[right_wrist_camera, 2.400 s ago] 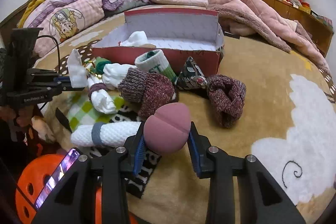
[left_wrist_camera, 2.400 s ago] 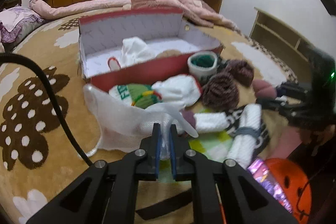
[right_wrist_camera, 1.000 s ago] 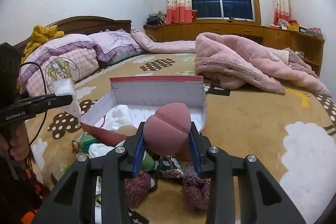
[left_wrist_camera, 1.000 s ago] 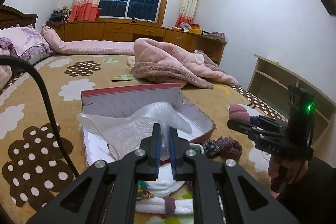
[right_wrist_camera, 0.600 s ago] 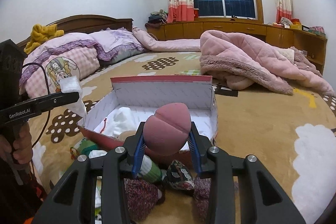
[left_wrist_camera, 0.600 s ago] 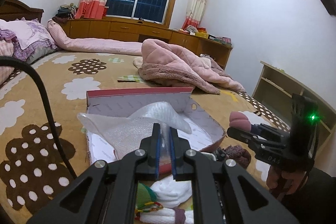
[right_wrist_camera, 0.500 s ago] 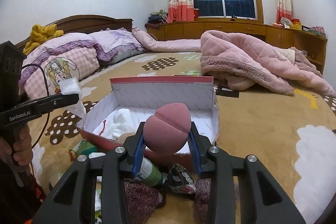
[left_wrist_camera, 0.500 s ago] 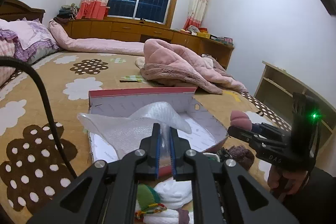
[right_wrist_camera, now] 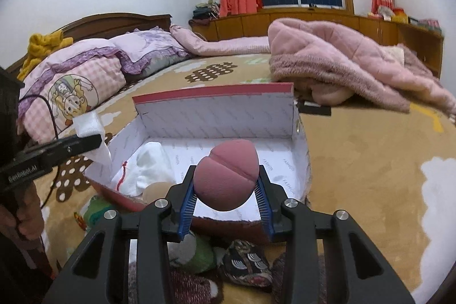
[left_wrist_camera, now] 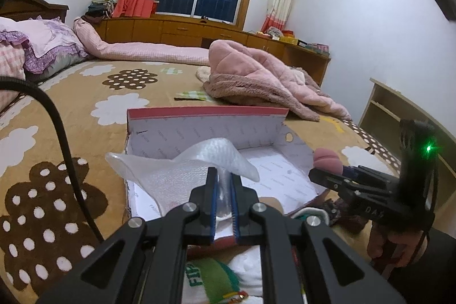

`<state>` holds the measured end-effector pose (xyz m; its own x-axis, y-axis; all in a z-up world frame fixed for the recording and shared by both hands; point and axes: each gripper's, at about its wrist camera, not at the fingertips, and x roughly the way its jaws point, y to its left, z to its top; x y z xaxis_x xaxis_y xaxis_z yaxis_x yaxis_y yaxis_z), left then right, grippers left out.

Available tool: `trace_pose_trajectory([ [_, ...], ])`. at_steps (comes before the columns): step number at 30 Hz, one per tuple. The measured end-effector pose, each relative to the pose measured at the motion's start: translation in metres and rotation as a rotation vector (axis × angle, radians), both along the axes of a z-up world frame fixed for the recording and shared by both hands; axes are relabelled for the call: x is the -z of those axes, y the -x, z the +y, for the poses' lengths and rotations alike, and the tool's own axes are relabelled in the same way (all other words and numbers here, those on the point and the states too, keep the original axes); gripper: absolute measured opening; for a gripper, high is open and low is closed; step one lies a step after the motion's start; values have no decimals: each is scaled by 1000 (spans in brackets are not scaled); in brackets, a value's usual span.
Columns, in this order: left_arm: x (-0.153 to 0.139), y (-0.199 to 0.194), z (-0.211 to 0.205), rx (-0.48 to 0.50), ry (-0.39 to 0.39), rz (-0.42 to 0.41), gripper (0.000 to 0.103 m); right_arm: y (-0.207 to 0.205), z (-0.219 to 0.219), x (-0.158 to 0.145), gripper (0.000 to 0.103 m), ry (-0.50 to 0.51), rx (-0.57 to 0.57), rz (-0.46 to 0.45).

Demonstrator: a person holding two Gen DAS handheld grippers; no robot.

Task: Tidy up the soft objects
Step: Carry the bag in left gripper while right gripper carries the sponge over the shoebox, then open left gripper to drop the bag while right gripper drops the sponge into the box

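A thin white cloth (left_wrist_camera: 182,170) is pinched tight in the left tongs (left_wrist_camera: 223,207) and held over the open red box (left_wrist_camera: 205,111) on the bed (left_wrist_camera: 71,116). A soft pink sponge (right_wrist_camera: 226,175) is squeezed in the right tongs (right_wrist_camera: 226,197), above the box's front edge. More socks (right_wrist_camera: 193,250) are heaped before it.

Both loaded grippers, left gripper (left_wrist_camera: 222,187) and right gripper (right_wrist_camera: 225,193), seemingly neared the box (right_wrist_camera: 216,116).
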<state>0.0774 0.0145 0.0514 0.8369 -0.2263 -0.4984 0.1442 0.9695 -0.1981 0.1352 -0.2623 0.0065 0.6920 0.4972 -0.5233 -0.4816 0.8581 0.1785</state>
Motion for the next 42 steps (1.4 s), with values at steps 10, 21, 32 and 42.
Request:
trace_pose_trajectory([
  [10,34,-37,2,-36,-43,67,9,-11,32,16,38,106,-26,17],
  [21,53,-51,1,-36,-49,136,11,-17,41,25,39,156,-33,13],
  [32,55,-50,-10,-46,-121,140,32,-17,43,26,49,165,-31,10],
  [42,44,-31,-16,-84,-175,30,87,-16,41,24,75,185,17,-15],
])
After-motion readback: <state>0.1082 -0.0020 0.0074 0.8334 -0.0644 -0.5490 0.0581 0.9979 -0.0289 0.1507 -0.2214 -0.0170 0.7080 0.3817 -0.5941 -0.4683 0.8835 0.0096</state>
